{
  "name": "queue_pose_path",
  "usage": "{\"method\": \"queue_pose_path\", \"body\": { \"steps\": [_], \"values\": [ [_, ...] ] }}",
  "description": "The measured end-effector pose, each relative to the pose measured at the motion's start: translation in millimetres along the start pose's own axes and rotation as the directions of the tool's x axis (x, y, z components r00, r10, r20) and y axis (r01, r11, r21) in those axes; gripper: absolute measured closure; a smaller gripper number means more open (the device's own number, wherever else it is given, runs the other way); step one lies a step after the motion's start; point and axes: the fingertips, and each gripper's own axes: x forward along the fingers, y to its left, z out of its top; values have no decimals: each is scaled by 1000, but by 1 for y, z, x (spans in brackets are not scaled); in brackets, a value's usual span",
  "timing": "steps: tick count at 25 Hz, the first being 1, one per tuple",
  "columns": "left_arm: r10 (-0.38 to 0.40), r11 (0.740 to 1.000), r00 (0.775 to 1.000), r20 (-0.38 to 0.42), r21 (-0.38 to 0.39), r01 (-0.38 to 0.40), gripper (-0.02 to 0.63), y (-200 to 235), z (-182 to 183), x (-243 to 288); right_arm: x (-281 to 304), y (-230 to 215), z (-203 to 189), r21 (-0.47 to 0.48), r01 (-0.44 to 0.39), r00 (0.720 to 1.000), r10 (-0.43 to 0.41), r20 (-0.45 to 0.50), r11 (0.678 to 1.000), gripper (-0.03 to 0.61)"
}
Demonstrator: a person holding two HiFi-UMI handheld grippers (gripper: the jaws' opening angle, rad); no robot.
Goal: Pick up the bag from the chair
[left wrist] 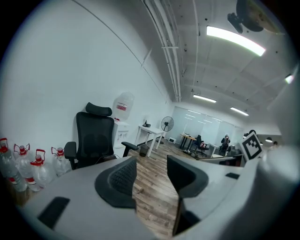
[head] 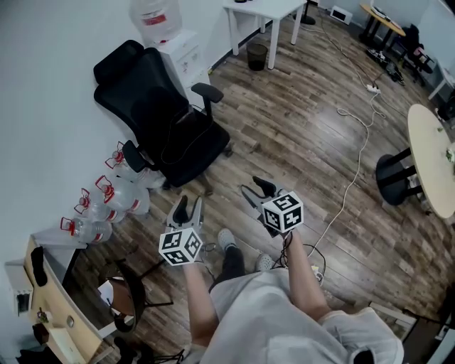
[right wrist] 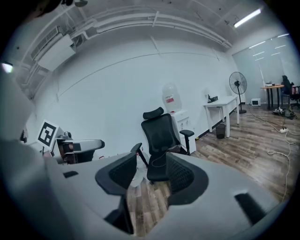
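The bag [head: 186, 138] is hard to separate from its support: it reads as a dark mass with a thin strap or cord looped over it, lying on the seat of the black office chair [head: 153, 106], black on black. Both tools are well short of it. The left gripper [head: 188, 207] and the right gripper [head: 254, 190] are held side by side over the wooden floor [head: 306, 121], each with its jaws apart and only floor and the distant chair showing between them. The likeliest failure, I judge, is a poor catch: with so little contrast the jaws could close on the seat fabric or on the thin strap alone, so the bag slips or dangles. The chair looks free to roll or swivel, so a push on the seat may send it away from the reach. The armrest [head: 206, 91] and its partner flank the seat and narrow the way in. Water bottles [head: 114, 195] with red handles crowd the floor just beside the chair on the left, where the left gripper could knock them. A white cable [head: 355, 170] trails across the floor to the right, a tripping risk. A water dispenser [head: 160, 21], a white table [head: 263, 11] and a waste bin [head: 257, 55] stand beyond, clear of the path.
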Motion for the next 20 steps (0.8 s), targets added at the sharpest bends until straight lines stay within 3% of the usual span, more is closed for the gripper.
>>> {"method": "queue_pose_path", "body": {
  "steps": [6,9,12,20],
  "values": [
    [3,1000,1000,4,-12,-3,419,46,22,41,46,-15,34,27,12,998,-14,55,1000,373],
    [28,1000,1000,11,-15,-28,411,74,36,60,67,-29,49,69,39,997,-44,71,997,464],
    [58,998,998,26,-21,-58,403,99,51,76,87,-36,61,112,39,995,-48,85,993,472],
    [24,999,1000,18,-27,-24,399,132,67,108,136,-22,88,188,-50,992,28,120,981,371]
  ]
}}
